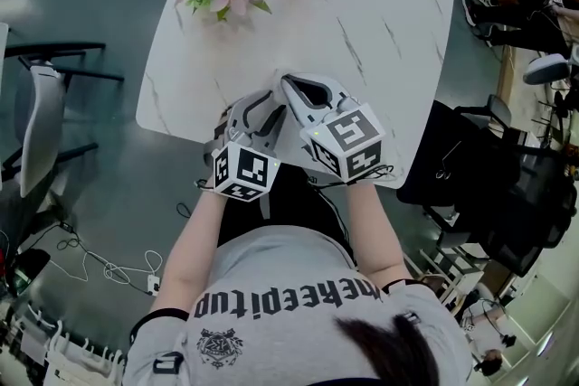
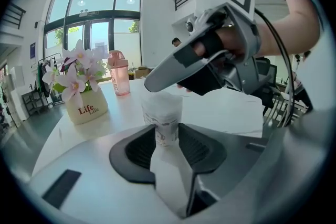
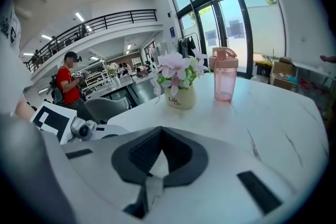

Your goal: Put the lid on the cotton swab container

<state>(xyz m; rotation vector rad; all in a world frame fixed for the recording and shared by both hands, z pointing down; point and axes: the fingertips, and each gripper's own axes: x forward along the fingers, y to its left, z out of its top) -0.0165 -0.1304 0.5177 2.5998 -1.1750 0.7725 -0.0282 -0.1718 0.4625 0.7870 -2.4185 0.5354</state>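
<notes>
Cream vase point(image 2: 86, 107) "Life Life", container point(image 2: 164, 122) print unreadable

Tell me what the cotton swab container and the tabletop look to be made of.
Cotton swab container: probably frosted, translucent plastic; light shows dimly through its wall.
Tabletop: smooth white marble or a marble-look slab, with thin grey veins; the look alone cannot settle whether it is real stone.
</notes>
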